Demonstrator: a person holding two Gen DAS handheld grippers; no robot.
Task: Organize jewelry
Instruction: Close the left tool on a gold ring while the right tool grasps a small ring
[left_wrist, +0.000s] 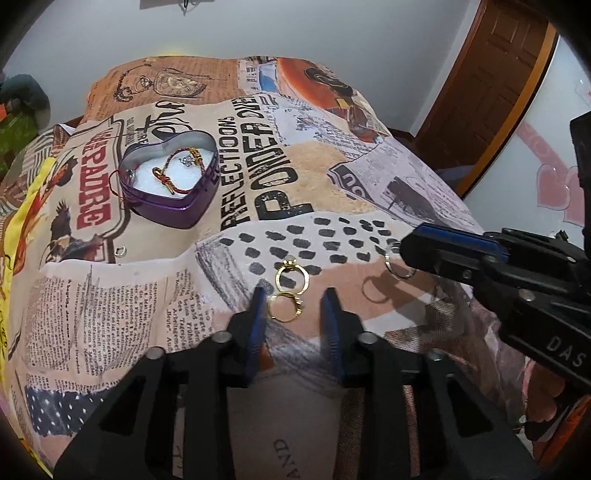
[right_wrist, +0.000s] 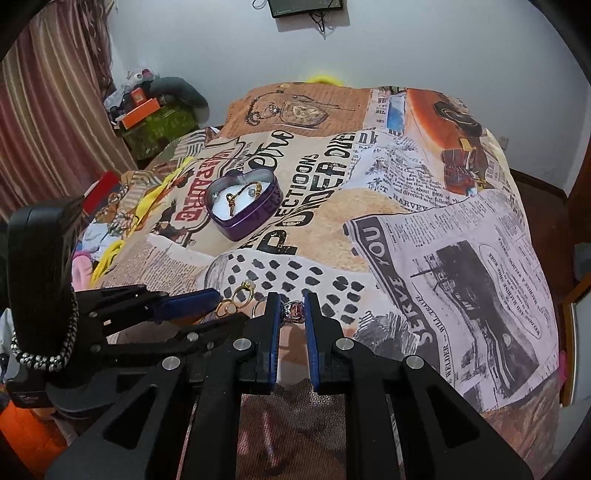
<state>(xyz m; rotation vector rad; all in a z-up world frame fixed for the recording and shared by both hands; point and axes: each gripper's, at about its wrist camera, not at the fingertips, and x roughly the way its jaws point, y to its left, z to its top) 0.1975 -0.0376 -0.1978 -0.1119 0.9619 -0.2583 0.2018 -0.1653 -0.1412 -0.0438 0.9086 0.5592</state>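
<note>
The left gripper (left_wrist: 295, 295) hangs wide open over the newspaper-print bedspread (left_wrist: 332, 177), its blue fingers either side of a gold ring (left_wrist: 284, 306); a second gold ring (left_wrist: 293, 277) touches it just beyond. The right gripper (right_wrist: 291, 312) is nipped onto a silver ring with a purple stone (right_wrist: 294, 309). The purple heart-shaped tin (left_wrist: 171, 184), well apart, holds a red-and-gold cord bracelet (left_wrist: 177, 173).

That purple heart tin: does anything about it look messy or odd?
A thin red cord trails over the rim of the purple heart tin onto the printed cloth, while the braided bracelet lies inside. Nothing looks damaged.
</note>
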